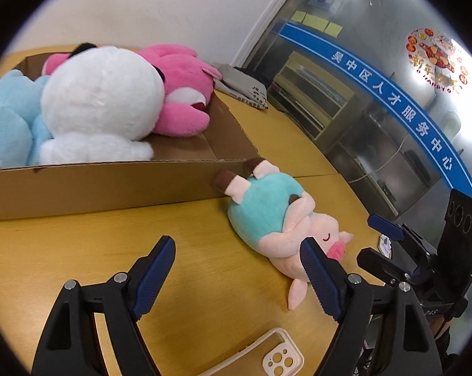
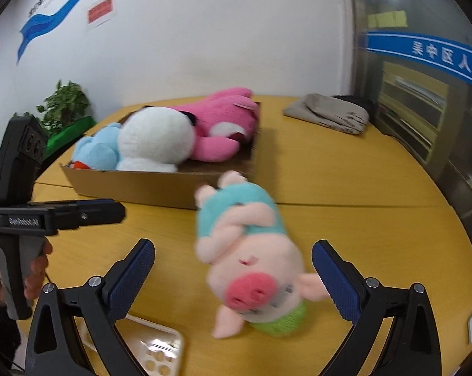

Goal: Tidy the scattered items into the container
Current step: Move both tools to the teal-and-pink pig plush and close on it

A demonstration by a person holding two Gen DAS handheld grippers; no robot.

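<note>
Loosely, right gripper [image 2: 232,277] straddling pig plush [image 2: 248,250] (untouched)

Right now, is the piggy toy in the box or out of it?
Out. The pig plush lies on the yellow table in front of the cardboard box, which holds three other plush toys.

On the blue band [image 1: 402,106] across the glass wall I read "吴中区人才服务中心". The round red sticker [image 1: 436,59] shows "新年" and "HAPPY". On the left gripper [image 2: 110,211], its body says "GenRobot.AI".
</note>
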